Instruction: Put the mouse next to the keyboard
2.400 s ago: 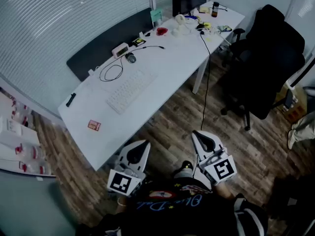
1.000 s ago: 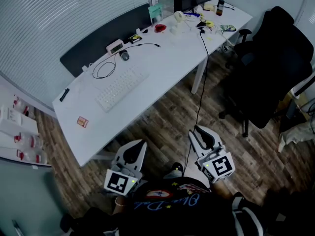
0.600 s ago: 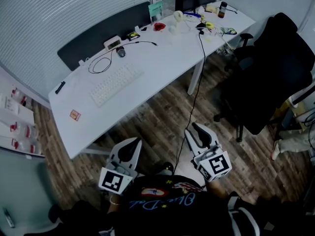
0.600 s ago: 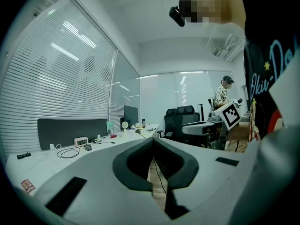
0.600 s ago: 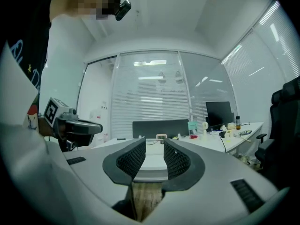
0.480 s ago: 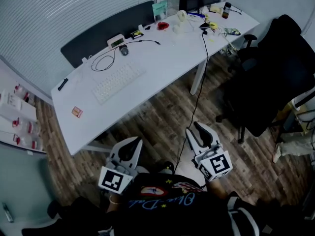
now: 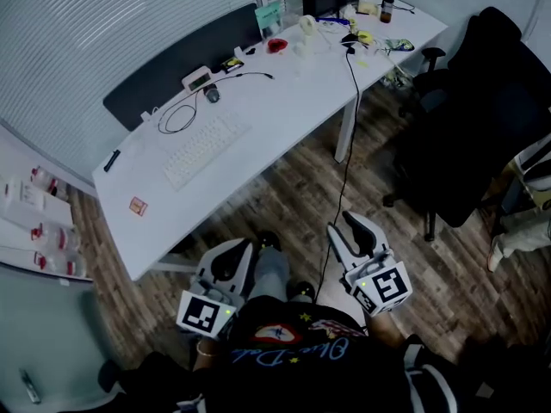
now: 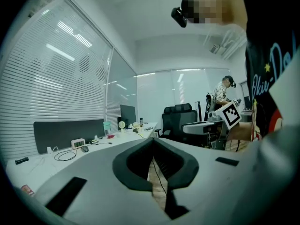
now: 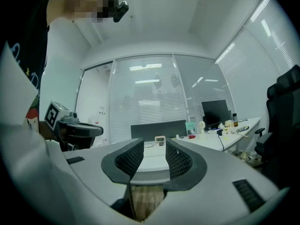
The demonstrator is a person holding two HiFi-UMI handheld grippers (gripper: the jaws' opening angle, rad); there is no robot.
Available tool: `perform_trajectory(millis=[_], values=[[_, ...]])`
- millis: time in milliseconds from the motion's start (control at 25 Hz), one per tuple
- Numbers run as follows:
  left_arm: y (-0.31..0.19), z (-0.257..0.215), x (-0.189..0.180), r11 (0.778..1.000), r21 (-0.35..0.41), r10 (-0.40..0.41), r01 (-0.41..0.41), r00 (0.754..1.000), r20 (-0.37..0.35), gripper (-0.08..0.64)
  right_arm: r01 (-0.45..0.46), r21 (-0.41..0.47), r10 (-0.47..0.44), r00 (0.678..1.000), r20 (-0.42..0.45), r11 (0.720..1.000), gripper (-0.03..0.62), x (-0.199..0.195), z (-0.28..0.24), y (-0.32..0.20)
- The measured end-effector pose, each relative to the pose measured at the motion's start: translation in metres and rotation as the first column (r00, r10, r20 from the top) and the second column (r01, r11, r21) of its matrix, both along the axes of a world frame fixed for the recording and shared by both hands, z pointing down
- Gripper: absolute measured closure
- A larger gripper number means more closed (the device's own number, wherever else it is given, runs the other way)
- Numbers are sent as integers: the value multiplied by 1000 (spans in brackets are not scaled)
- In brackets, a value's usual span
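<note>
Mouse sits at the back of the desk, just beside a small clock, apart from the keyboard, which lies nearer me. A looped cable lies beside the mouse. I've got both tongs low over the wood floor, well short of the desk. Left tongs have tips together with nothing in them. Right tongs have jaws apart and have just been opening, with nothing between them, only desk and floor beyond. Black chair is off right.

Dark corded mouse lies beyond the flat white keyboard, not touching
</note>
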State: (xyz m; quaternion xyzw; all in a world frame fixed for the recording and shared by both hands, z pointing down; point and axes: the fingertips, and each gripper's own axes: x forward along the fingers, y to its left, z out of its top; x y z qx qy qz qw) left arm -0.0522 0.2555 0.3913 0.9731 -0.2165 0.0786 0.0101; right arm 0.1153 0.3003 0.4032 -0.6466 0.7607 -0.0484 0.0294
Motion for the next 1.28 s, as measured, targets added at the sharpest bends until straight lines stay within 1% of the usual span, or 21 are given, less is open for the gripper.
perform_trajectory(millis=[160, 320, 600, 760, 1120, 1280], values=[[-3, -2, 20, 999, 5, 43, -43, 999, -7, 560, -34, -7, 35, 999, 5, 999, 472, 15, 1, 4], [-8, -5, 30, 999, 9, 53, -53, 998, -15, 560, -45, -12, 45, 999, 3, 999, 468, 24, -1, 2], [-26, 4, 30, 1000, -7, 28, -28, 999, -24, 560, -20, -17, 20, 1000, -10, 1000, 461, 26, 1, -20], [-41, 3, 30, 1000, -1, 11, -11, 999, -41, 560, -7, -19, 7, 1000, -19, 1000, 459, 27, 0, -36], [-90, 5, 30, 999, -17, -39, 38, 997, -66, 560, 33, -29, -34, 999, -39, 999, 454, 32, -4, -90], [-116, 9, 34, 999, -23, -45, 43, 996, -71, 560, 38, -39, -40, 999, -37, 999, 453, 35, -2, -116]])
